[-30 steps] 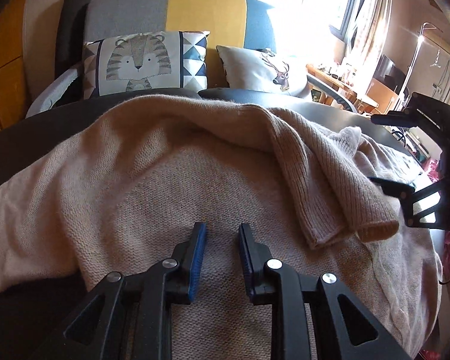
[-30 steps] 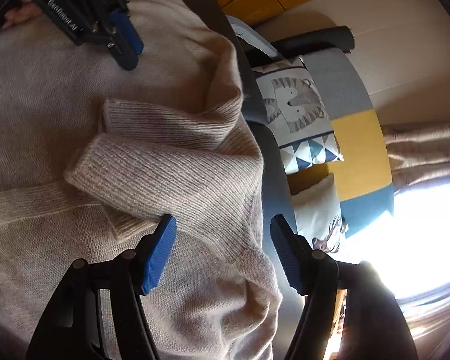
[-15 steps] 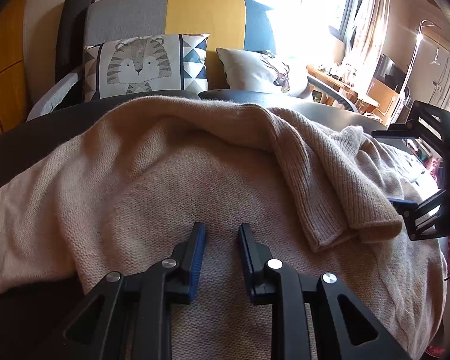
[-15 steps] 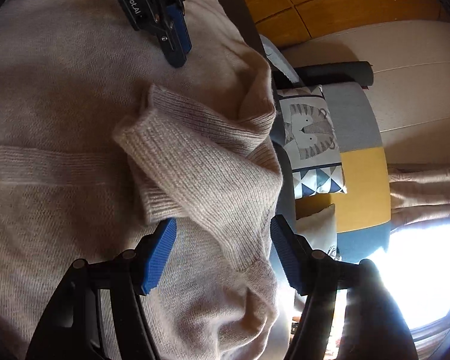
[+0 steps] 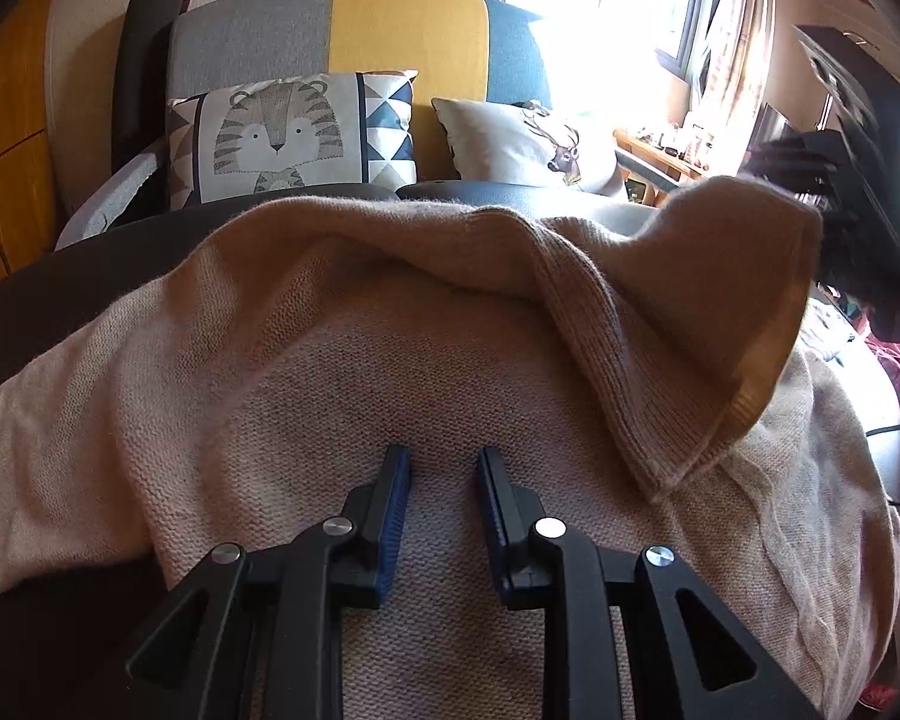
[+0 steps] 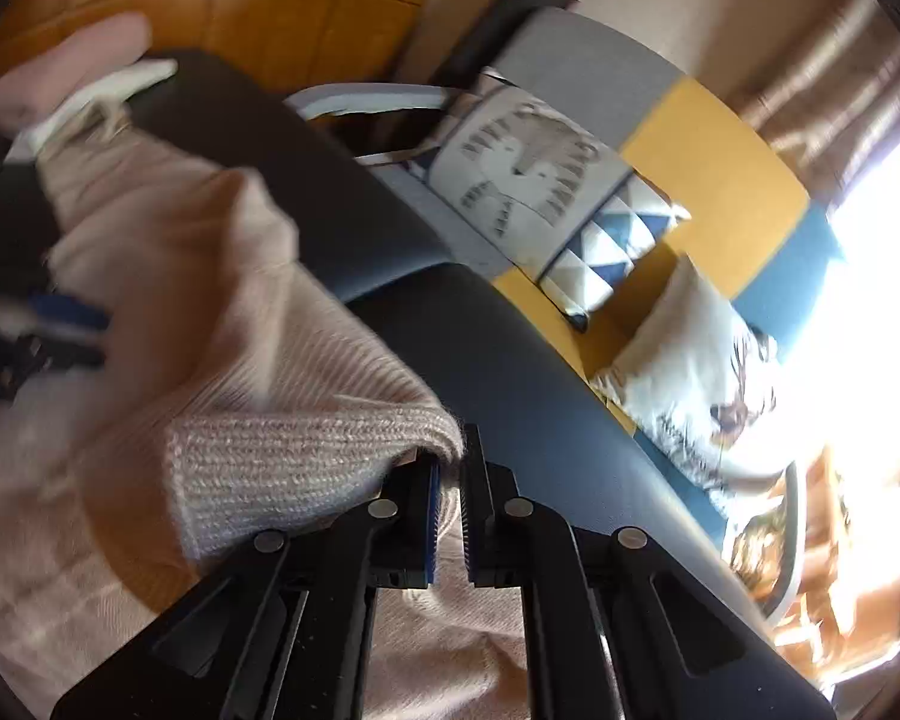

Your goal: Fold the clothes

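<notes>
sweater cuff [image 6: 306, 468] between right tongs [image 6: 448, 480]

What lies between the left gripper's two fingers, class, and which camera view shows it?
Only flat beige sweater knit shows in the gap of the left gripper, whose jaws stand apart over it, gripping nothing. The left wrist view shows this.

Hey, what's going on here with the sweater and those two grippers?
A person is folding a beige sweater spread over a dark table. The right gripper is shut on the ribbed sleeve cuff and holds it lifted above the sweater's body. The left gripper is open, resting low on the sweater's middle and gripping nothing. The fold isn't finished yet.
</notes>
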